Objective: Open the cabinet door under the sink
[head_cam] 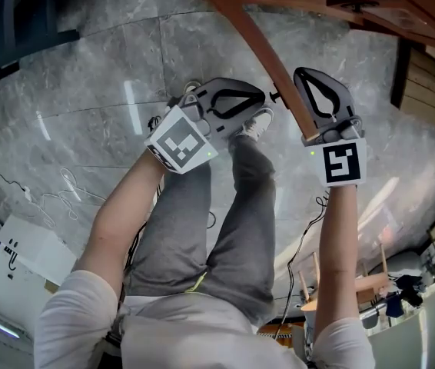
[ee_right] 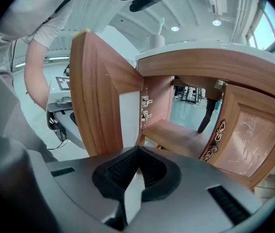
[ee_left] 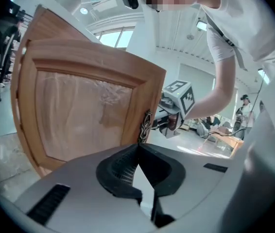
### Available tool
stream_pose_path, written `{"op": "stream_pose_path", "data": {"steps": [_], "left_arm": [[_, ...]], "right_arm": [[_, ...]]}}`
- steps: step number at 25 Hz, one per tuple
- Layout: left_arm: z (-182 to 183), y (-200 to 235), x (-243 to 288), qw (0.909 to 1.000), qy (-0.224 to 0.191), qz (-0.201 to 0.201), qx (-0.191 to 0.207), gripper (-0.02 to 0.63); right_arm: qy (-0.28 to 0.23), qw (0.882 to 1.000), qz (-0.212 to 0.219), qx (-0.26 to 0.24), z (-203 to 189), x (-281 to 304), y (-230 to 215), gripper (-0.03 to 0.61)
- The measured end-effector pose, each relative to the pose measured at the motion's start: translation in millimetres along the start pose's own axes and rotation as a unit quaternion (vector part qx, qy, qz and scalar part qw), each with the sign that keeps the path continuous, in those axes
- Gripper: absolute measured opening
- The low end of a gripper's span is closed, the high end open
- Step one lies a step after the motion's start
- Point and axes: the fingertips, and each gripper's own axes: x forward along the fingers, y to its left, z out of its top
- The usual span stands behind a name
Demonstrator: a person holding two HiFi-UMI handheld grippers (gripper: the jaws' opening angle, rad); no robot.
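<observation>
**Under-sink cabinet: one door open, task apparently done**

Cabinet door (ee_right: 93,91): swung wide, seen edge-on at the left of the opening; hinges (ee_right: 145,108) exposed; inner shelf (ee_right: 171,135) visible under the worktop (ee_right: 215,62); ornate handle (ee_left: 146,125) on the door's free edge. Neighbouring door (ee_right: 251,135), right: shut. Left hand-held gripper (ee_left: 137,148): jaws together, nothing between them, just beside the handle, contact unclear. Right hand-held gripper (ee_right: 137,149): jaws together, empty, facing the opening. Judged status: opening complete; nothing evidently left unless the right door also counts.
</observation>
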Motion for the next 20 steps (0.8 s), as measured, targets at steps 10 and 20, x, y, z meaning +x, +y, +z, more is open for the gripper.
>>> {"op": "stream_pose_path", "data": {"steps": [10,20], "left_arm": [[27.0,10.0,-50.5,0.9887,-0.031,0.139,-0.048,0.017],[50.1,21.6,-110.7,0.9798,-0.021,0.190,-0.058,0.017]], "right_arm": [[0.034,0.999,0.038,0.010,11.4,3.0,41.4,0.032],[0.033,0.997,0.049,0.039,43.4,2.0,59.5,0.032]]}}
